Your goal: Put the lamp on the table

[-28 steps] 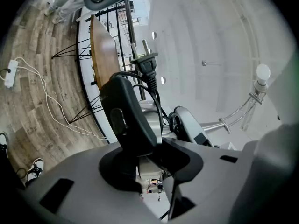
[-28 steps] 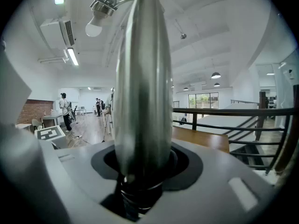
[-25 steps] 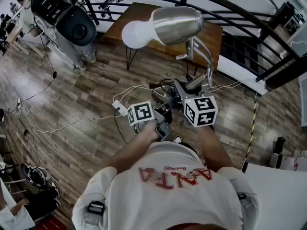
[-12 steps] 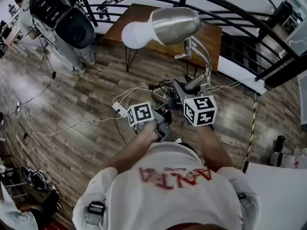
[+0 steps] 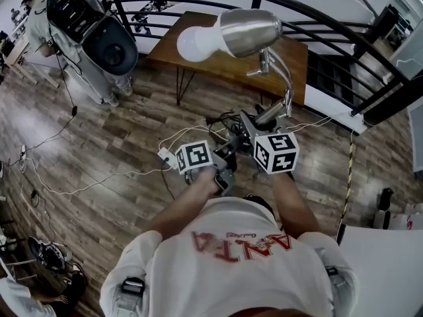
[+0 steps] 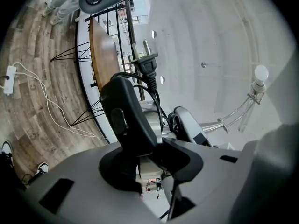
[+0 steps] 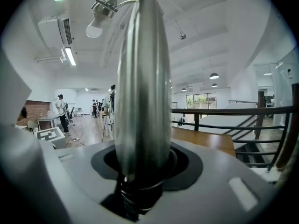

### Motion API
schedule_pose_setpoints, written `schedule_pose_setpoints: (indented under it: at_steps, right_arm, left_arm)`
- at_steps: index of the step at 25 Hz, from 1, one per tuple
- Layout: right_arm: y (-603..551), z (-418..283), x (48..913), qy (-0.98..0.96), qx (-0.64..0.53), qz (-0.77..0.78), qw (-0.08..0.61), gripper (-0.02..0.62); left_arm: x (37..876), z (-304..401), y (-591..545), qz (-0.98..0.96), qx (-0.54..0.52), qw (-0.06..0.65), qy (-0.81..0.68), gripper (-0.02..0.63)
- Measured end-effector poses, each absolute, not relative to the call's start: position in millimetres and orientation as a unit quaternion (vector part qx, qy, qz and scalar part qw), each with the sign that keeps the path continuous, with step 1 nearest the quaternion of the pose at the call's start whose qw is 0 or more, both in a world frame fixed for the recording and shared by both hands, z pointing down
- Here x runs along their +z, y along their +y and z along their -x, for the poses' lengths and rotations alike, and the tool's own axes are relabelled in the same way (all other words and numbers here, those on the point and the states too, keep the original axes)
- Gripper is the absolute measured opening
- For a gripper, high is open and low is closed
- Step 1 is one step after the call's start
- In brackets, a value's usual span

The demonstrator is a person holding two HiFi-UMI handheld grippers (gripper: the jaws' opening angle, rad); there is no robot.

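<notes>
- The lamp [image 5: 254, 32] is held in the air in front of the person, above the plank floor [image 5: 99, 137]. It has not yet been brought over the wooden table [image 5: 297, 51], which stands ahead beside the dark railing [image 5: 317, 12].
- The right gripper [image 5: 254, 129] is clamped around the lamp's polished stem [image 7: 140, 78]. In the right gripper view the metal fills the gap, and the jaws are kept wide by its thickness.
- The left gripper [image 5: 227, 154] is closed on a black part [image 6: 124, 120], above which the cord [image 6: 156, 101] and its plug [image 6: 145, 64] are seen hanging free. Whether this part is a switch housing or a piece of the base cannot be settled from these angles.
- The lamp is judged to be rigid metal and fairly heavy. It is probably top-heavy, since the shade [image 5: 251, 26] and the bulb [image 5: 195, 45] are carried far out on a curved arm.
- The chrome is likely to be slippery under the pads, so a twist in the grip is to be expected if the lamp is tilted.
- The bulb is bare and fragile and should be kept clear of the railing and the table edge.
- The best hold is judged to be low on the stem, as taken now, with the second hold near the foot. The shade and bulb are better left untouched.
- The loose cord should be watched, as it could be snagged when the lamp is set down.
</notes>
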State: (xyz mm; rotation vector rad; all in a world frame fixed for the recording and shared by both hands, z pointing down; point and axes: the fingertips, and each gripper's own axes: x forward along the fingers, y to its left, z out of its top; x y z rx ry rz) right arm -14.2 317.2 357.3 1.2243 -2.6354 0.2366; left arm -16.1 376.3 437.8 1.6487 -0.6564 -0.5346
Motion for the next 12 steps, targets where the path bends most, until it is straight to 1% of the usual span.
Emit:
schedule_pose_setpoints:
  at_steps: [7, 12]
  right_arm:
    - [311.9, 36.5, 367.9, -0.895, 0.092, -0.419, 0.120, 0.187]
    - [283.6, 41.7, 368.0, -0.897, 0.091, -0.417, 0.116, 0.187]
  left_arm:
    - [445.9, 37.7, 373.3, -0.707, -0.230, 0.611, -0.273, 0.138]
    - [446.8, 42.8, 345.8, -0.704, -0.234, 0.612, -0.274, 0.138]
